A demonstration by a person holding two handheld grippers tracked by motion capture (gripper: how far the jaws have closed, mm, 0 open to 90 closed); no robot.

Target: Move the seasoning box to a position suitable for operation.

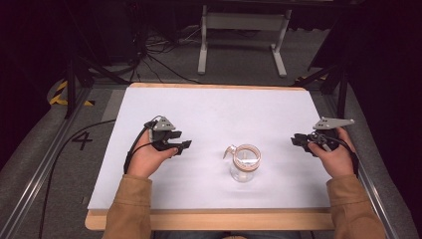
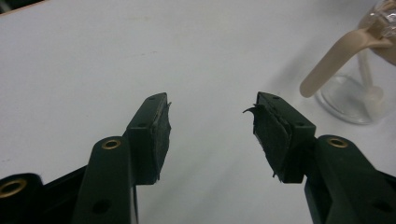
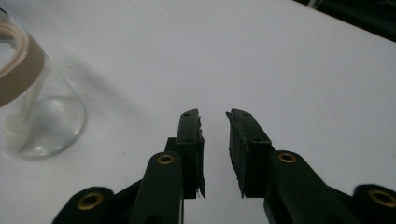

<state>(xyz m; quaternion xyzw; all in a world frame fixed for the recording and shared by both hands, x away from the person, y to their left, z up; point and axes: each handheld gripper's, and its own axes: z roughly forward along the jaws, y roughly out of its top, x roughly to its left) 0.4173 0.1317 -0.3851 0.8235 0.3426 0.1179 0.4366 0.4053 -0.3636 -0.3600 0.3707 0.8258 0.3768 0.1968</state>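
Note:
A clear glass jar (image 1: pixel 245 167) with a tan collar and a tan spout-like tab stands upright on the white table top (image 1: pixel 214 107), a little right of centre and near the front. My left gripper (image 1: pixel 181 147) rests to its left, jaws wide open and empty (image 2: pixel 212 109); the jar (image 2: pixel 355 93) lies ahead to the right of its jaws. My right gripper (image 1: pixel 297 140) sits to the jar's right, pointing toward it. Its jaws (image 3: pixel 213 116) stand a narrow gap apart with nothing between them, and the jar (image 3: pixel 37 121) is off to their left.
The white sheet lies on a wooden board whose edge (image 1: pixel 214 220) runs along the front. Behind the table stands a white metal frame (image 1: pixel 244 30), with cables on the floor (image 1: pixel 154 55). A "4" (image 1: pixel 82 141) is marked on the left floor.

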